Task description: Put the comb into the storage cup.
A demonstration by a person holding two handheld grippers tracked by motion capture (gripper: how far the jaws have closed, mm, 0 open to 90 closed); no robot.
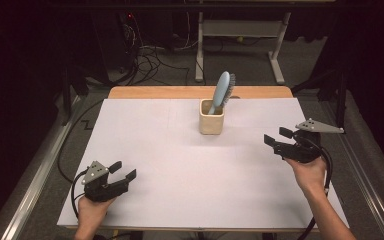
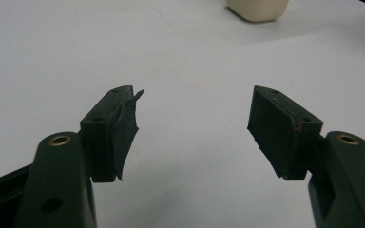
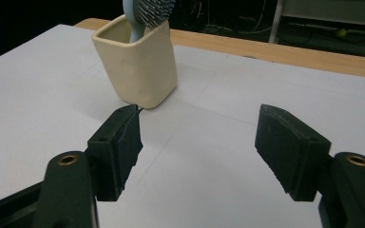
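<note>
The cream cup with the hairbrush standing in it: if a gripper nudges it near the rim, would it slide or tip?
The cream cup probably tips rather than slides: it stands tall and narrow. The blue hairbrush leans out well above the rim, likely adding top weight. The cup's smooth, rounded walls may slip between the pads.

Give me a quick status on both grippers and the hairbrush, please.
Left gripper open, empty, near table edge. Right gripper open, empty, facing the cup. Hairbrush standing handle-down in cup. Nothing on the table between.

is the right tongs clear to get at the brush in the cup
Probably yes: the right tongs stand open, facing the cup, with bare table between, and the brush sticks up above the rim.
</note>
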